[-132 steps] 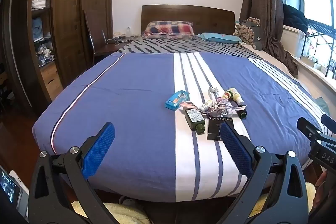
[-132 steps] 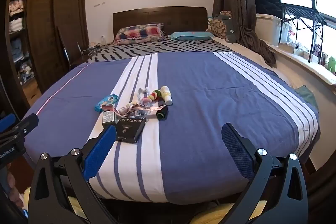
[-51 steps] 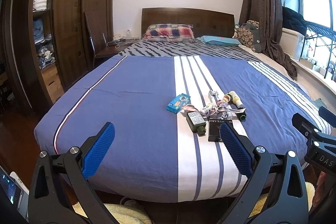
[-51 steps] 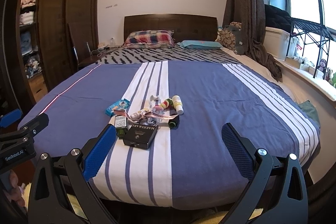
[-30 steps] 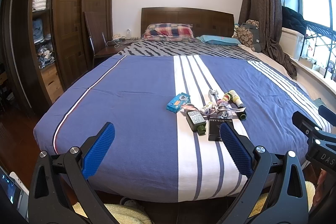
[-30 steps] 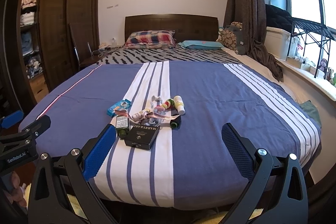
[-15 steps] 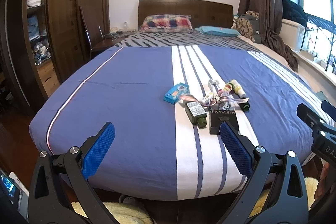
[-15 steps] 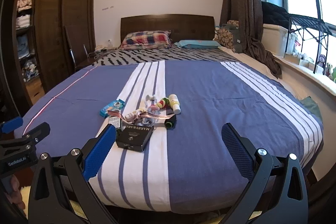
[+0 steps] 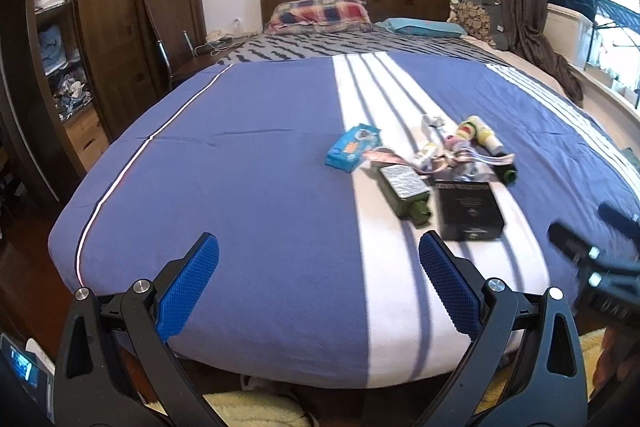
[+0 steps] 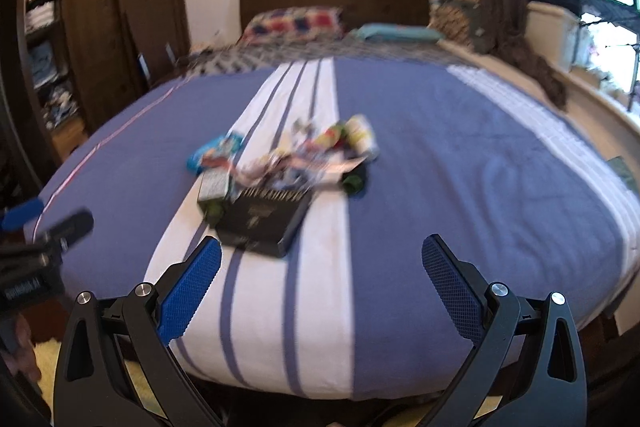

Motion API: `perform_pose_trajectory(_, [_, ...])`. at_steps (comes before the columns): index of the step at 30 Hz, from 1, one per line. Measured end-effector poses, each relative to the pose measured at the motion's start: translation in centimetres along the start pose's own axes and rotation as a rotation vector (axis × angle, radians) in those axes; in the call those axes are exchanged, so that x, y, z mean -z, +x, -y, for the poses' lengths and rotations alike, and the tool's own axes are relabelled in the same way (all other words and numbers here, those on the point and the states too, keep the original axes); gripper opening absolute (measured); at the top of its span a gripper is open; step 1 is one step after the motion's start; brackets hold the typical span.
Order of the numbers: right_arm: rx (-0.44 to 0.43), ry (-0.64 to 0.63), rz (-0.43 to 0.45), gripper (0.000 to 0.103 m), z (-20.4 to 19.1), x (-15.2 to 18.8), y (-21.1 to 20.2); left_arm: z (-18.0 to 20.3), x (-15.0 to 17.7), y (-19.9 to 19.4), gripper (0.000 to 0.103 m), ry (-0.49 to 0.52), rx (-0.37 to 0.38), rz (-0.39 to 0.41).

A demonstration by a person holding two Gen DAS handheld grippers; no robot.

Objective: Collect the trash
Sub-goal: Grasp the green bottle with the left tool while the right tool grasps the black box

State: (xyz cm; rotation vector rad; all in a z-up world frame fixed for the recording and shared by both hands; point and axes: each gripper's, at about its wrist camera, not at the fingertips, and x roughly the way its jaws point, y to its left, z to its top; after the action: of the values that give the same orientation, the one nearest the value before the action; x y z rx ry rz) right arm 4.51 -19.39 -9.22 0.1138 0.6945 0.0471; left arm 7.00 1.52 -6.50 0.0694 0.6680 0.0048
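A cluster of trash lies on the bed's white stripe: a black box [image 9: 468, 209] [image 10: 266, 217], a green bottle [image 9: 404, 189] [image 10: 214, 191], a blue packet [image 9: 352, 147] [image 10: 216, 150], a small yellow-white bottle [image 9: 486, 138] [image 10: 361, 137], a dark green-capped tube [image 9: 507, 174] [image 10: 354, 181] and crumpled wrappers [image 9: 440, 157]. My left gripper [image 9: 318, 285] is open and empty above the bed's near edge. My right gripper [image 10: 320, 287] is open and empty, short of the black box. The right wrist view is blurred.
The blue striped bed [image 9: 248, 167] fills the room's middle. A dark wardrobe with shelves [image 9: 100, 27] stands left. Pillows [image 9: 318, 11] and headboard are at the far end. Curtains, a white bin and a window ledge [image 9: 568, 27] run along the right.
Both grippers have moved forward and lower toward the bed; the trash cluster looks larger and nearer. The jaws stay open.
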Motion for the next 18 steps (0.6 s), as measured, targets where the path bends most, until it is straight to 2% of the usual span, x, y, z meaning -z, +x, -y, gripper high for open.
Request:
perform_pose_trajectory(6, [-0.043, 0.003, -0.074, 0.100, -2.0, 1.1, 4.1, -1.8, -0.3, 1.8, 0.095, -0.027, 0.009, -0.021])
perform_pose_trajectory(12, [-0.050, -0.013, -0.086, 0.100, -4.1, 1.3, 6.5, -2.9, -0.6, 3.7, 0.095, -0.043, 0.018, -0.048])
perform_pose_trajectory(16, [0.001, -0.026, -0.068, 0.100, -4.9, 1.1, 7.9, -3.4, -0.9, 4.5, 0.095, -0.048, 0.023, -0.049])
perform_pose_trajectory(18, [0.041, -0.035, -0.059, 0.095, -5.1, 1.0, 8.4, -3.4, -1.1, 4.9, 0.095, -0.048, 0.028, -0.050])
